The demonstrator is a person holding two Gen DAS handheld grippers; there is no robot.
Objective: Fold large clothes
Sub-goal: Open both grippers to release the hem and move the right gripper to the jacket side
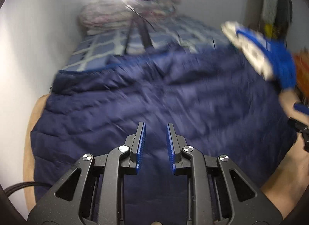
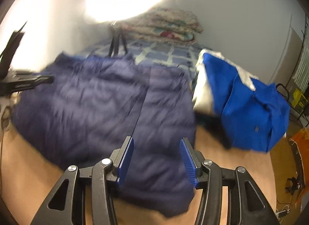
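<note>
Left claw (image 1: 155, 126) hangs slightly apart over the navy puffer jacket (image 1: 154, 93), gripping nothing; right claw (image 2: 156, 141) gapes wider, empty too. Jacket's spread on the tan bed surface (image 2: 222, 167). Only the right view shows the whole blue-and-white garment (image 2: 247, 107) beside it.

No text, label, brand or number can be read anywhere; both views are blurred by motion.
</note>
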